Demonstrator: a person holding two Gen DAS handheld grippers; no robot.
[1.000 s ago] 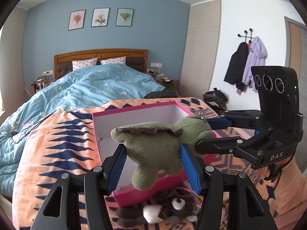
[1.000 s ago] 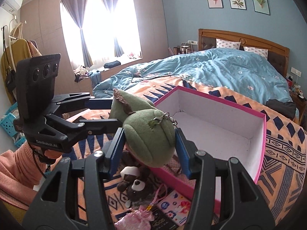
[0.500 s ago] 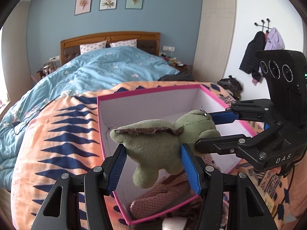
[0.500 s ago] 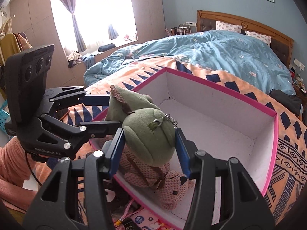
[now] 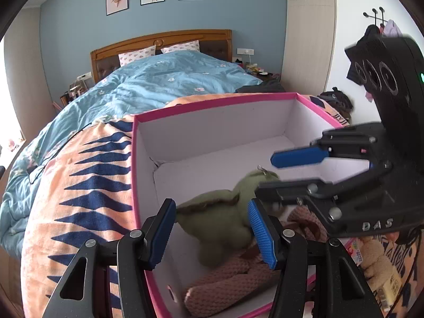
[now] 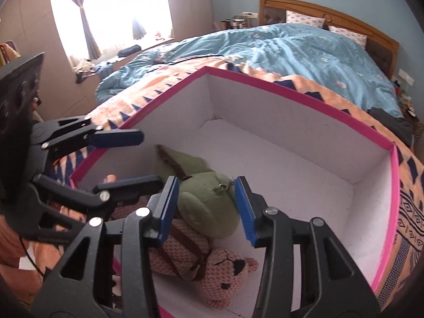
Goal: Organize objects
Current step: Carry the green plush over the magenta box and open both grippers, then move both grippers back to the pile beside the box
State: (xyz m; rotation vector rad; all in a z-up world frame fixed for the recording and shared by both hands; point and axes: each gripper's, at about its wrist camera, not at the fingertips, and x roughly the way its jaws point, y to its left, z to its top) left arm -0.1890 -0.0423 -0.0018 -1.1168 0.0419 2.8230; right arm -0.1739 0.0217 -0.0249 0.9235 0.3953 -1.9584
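Note:
A green plush toy (image 5: 220,222) lies inside the pink-rimmed white box (image 5: 212,106), on top of a pink knitted bear (image 5: 233,283). My left gripper (image 5: 212,234) is open just above the plush, its blue pads apart from it. My right gripper (image 6: 208,208) is open too, over the plush's head (image 6: 209,206). The knitted bear (image 6: 212,273) lies face up at the box's near corner (image 6: 381,143). Each gripper shows in the other's view, jaws spread: the right one (image 5: 286,169) and the left one (image 6: 135,159).
The box sits on an orange and navy patterned blanket (image 5: 79,185) over a bed with a blue duvet (image 5: 164,79). A beige plush and small items (image 5: 376,262) lie outside the box on the right. Coats hang on the wall (image 5: 376,26).
Both grippers moved down over the box and opened. The green plush left their pads and dropped onto the knitted bear inside the box.

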